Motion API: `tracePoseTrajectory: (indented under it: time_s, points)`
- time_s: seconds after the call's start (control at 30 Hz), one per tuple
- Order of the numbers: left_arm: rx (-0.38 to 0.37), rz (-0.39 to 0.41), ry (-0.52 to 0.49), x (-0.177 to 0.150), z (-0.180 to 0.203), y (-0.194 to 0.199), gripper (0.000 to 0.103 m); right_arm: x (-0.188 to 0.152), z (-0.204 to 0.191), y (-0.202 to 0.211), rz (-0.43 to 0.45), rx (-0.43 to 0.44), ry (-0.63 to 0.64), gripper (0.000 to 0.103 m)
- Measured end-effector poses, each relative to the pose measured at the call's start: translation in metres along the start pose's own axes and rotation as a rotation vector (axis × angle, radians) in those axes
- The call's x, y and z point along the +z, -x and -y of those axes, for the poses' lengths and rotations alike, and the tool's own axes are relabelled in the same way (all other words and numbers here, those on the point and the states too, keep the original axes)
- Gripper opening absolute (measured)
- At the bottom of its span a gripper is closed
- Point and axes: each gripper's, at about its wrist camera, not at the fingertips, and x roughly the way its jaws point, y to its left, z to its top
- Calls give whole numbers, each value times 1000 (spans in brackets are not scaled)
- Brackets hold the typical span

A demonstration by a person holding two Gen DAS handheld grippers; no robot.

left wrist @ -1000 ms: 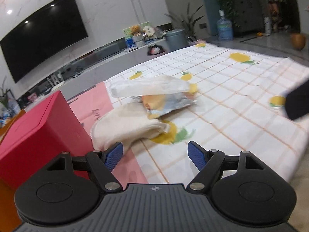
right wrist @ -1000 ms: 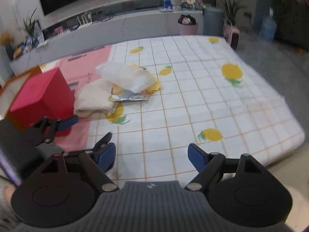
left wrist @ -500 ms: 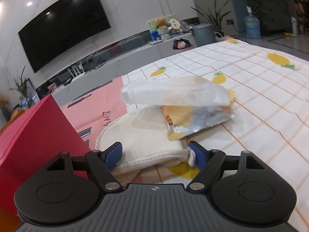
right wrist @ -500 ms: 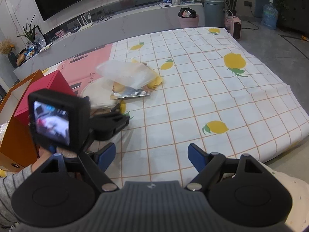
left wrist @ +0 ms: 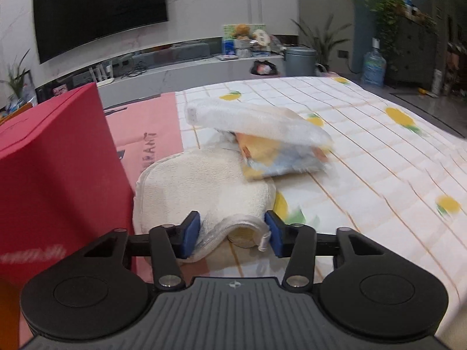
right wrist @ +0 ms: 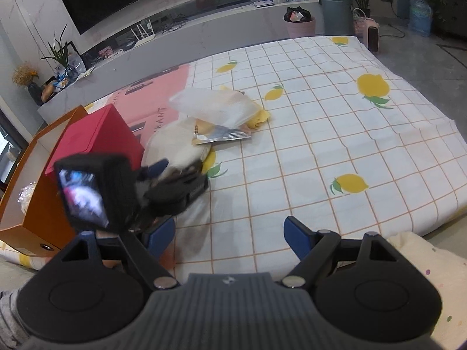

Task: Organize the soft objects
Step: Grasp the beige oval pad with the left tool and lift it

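Note:
A cream terry cloth [left wrist: 198, 180] lies on the lemon-print sheet [left wrist: 379, 175] beside a red box [left wrist: 52, 160]. My left gripper [left wrist: 232, 233] is closing on the cloth's near edge, which bunches up between the two blue pads and touches both. A translucent white bag [left wrist: 254, 119] and a yellow-and-silver packet [left wrist: 280, 157] rest on the cloth's far side. The right wrist view shows the left gripper [right wrist: 178, 167] at the cloth [right wrist: 175, 143], below the bag [right wrist: 216, 106]. My right gripper [right wrist: 230, 233] hangs open over the sheet's near edge, holding nothing.
The red box [right wrist: 96, 137] leans on an orange box [right wrist: 38, 213] at the mat's left edge. A grey bench, a TV and a bin [right wrist: 335, 11] stand beyond the mat. Cream dotted fabric [right wrist: 432, 262] lies at the lower right. A grey sleeve [right wrist: 8, 306] shows at the lower left.
My left gripper moved forward to the cream cloth and its jaws narrowed around the cloth's edge, which now bunches between the pads. The right gripper stayed put and open.

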Motion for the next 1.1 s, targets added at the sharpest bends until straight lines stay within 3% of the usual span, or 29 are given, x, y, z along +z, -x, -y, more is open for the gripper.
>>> tracePoseTrajectory:
  time_s: [0.27, 0.3, 0.33, 0.4, 0.5, 0.57, 0.73, 0.83, 0.97, 1.0, 1.1]
  points:
    - [-119, -60, -87, -34, -4, 60, 51, -1, 0, -3, -17, -6, -4, 81]
    - [-131, -64, -99, -37, -3, 64, 56, -1, -1, -2, -15, -6, -1, 81]
    - [-137, -65, -120, -40, -3, 68, 73, -1, -2, -1, -13, -4, 1, 81]
    - [-167, -40, -162, -46, -1, 75, 79, -1, -4, 0, -12, 1, 3, 81]
    - [-191, 84, -201, -54, -1, 89, 92, -2, -3, 0, -18, -1, 0, 81]
    - [-160, 107, -156, -52, -2, 91, 96, -3, -1, -1, -23, -2, -9, 81]
    - [-144, -8, 78, -34, -23, 61, 100, -3, 1, -3, -35, -4, -21, 81]
    - [-102, -31, 194, -28, -38, 47, 100, -4, 0, -4, -42, -4, -18, 81]
    - [-15, -18, 214, -33, -47, 44, 103, -5, -1, -6, -49, 1, -13, 81]
    - [-27, -47, 225, -34, -49, 39, 103, -5, -1, -6, -51, 1, -13, 81]
    - [-63, -34, 189, -40, -41, 43, 103, -4, -1, -8, -56, -4, -13, 82]
